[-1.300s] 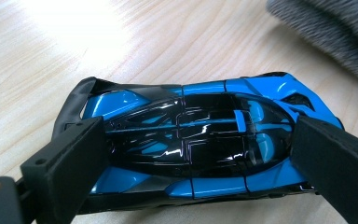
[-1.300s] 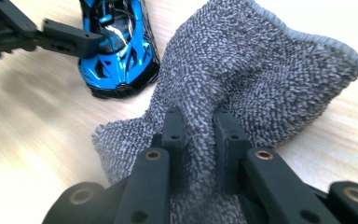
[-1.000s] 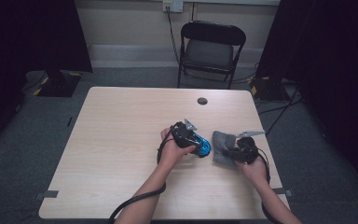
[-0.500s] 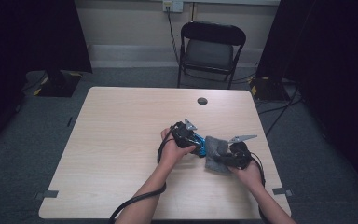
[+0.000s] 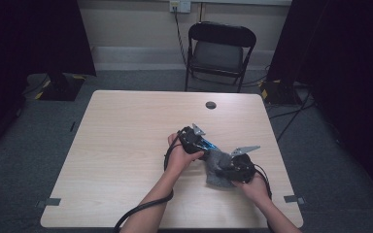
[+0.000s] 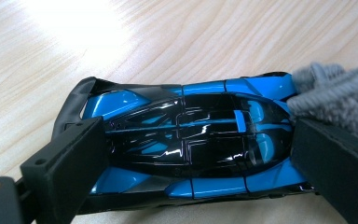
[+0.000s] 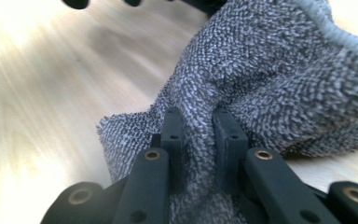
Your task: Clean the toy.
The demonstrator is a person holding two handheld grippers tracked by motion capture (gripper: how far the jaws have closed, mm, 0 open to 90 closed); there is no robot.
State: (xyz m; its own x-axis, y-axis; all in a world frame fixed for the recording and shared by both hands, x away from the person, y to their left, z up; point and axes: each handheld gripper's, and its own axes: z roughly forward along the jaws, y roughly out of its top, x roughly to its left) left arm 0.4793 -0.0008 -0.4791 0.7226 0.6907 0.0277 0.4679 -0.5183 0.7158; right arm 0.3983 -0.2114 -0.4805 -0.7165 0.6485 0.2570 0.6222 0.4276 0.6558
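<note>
Right tool (image 7: 198,135) is pinching a fold of grey cloth (image 5: 219,171), limp and easy to bunch. My left tool (image 6: 191,154) clamps the blue toy car (image 6: 186,144) across its sides, near the worktop's (image 5: 126,145) right edge. The car is glossy, stiff, probably slippery: grip the flanks.

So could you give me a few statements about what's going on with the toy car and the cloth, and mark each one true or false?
1. The left gripper holds a blue and black toy car between its jaws. True.
2. The right gripper is open and holds nothing. False: it is shut on a grey cloth.
3. The cloth touches one end of the car. True.
4. The car is red. False: it is blue and black.
5. A folding chair stands beyond the table. True.
</note>
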